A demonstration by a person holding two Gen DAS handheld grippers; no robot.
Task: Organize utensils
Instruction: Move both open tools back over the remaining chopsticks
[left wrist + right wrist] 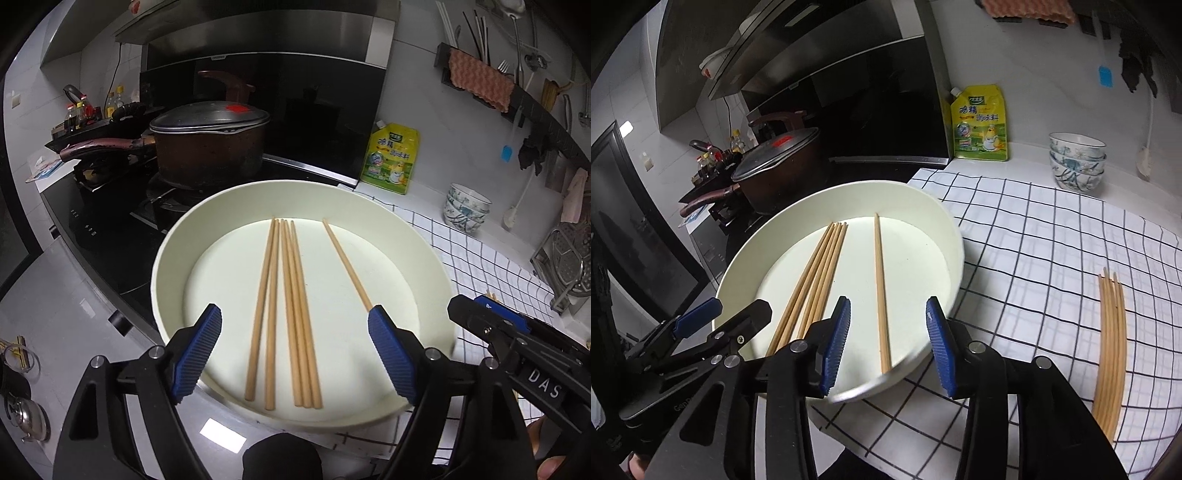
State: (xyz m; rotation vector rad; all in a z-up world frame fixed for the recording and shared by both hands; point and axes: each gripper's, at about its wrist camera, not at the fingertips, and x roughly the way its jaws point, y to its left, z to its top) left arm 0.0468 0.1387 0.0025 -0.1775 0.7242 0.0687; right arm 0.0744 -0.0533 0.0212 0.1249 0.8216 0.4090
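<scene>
1. Left wrist view: left tongs (295, 330) spread wide and empty above the near rim of a round white tray (162, 258), five chopsticks (291, 314) lying side by side on the tray floor between the blue pads, a single chopstick (343, 260) apart to the right, its near end hidden behind the right pad.
2. Same view only: a wall rack (532, 99) with hanging utensils and an orange cloth, upper right; right tongs (480, 314) seen from the side at the tray's right edge.
3. Right wrist view: right tongs (888, 314) partly open, gripping nothing, the single chopstick (881, 291) lying untouched between the pads.
4. Same view only: a second bundle of chopsticks (1112, 354) on the checked cloth (1034, 236) covering the table, well right of the tray (955, 258).
5. Both views: lidded pot (210, 147), yellow pouch (391, 158), stacked bowls (466, 212).
</scene>
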